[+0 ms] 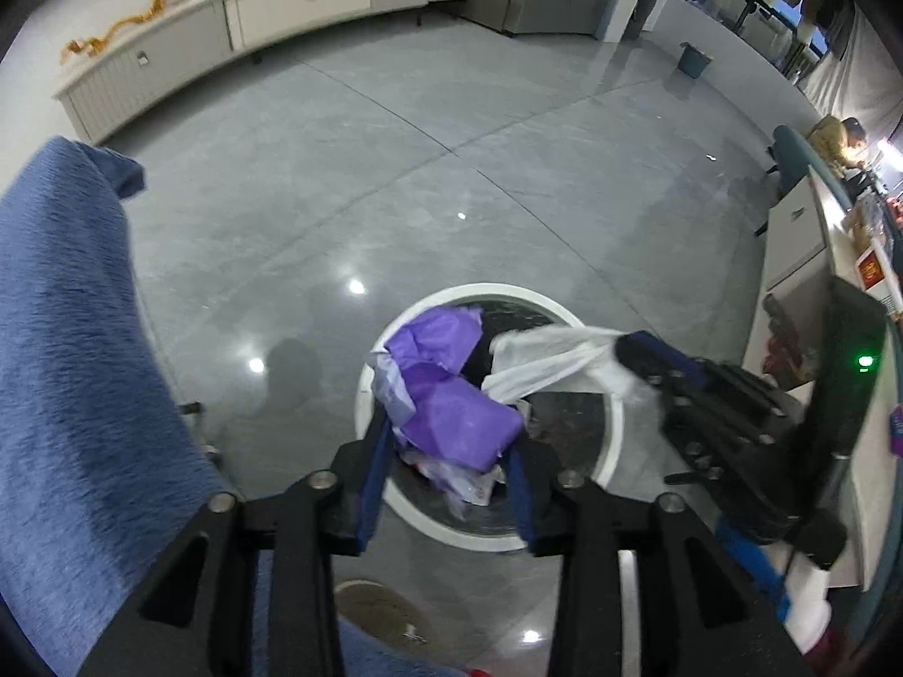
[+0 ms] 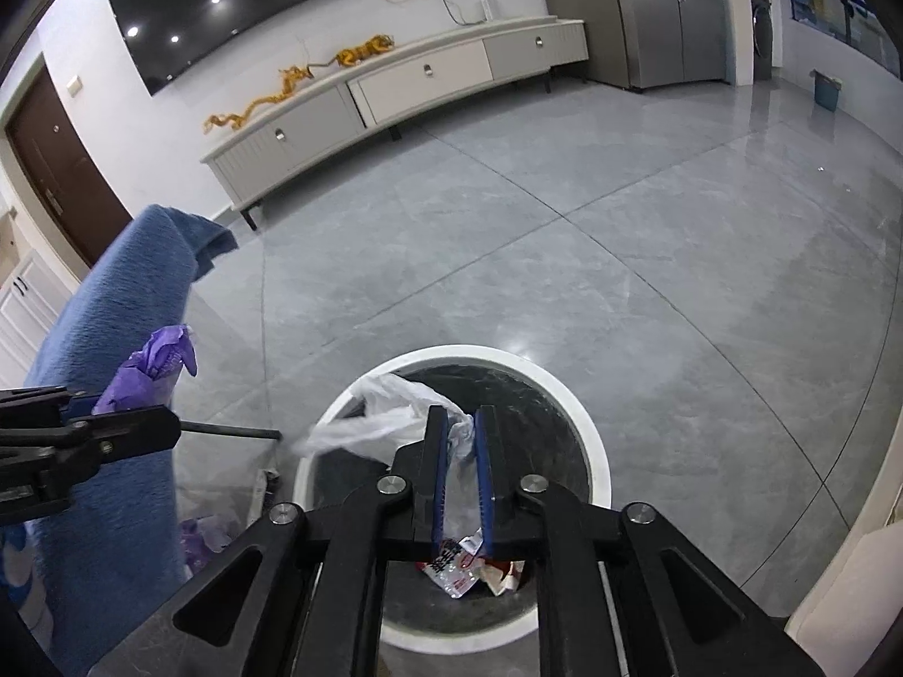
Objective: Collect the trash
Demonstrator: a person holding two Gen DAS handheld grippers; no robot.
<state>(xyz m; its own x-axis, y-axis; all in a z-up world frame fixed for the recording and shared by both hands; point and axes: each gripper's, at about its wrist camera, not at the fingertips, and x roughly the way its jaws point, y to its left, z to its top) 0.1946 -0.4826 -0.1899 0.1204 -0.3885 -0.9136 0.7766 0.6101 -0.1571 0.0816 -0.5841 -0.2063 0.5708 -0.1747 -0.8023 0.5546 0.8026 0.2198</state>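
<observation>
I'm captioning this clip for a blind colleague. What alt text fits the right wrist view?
The right gripper pinches a white plastic bag above a white-rimmed trash bin holding wrappers. At left, the left gripper carries purple trash beside a blue towel.

Both your grippers point steeply down: left gripper point(image 1: 451, 451) has its jaws partly apart, right gripper point(image 2: 461, 451) is pinched nearly closed.

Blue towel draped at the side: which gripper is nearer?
Left. The left gripper, with crumpled purple plastic between its fingers, is right beside the blue towel; the right gripper, pinching a white plastic bag, is farther over the white-rimmed bin.
</observation>
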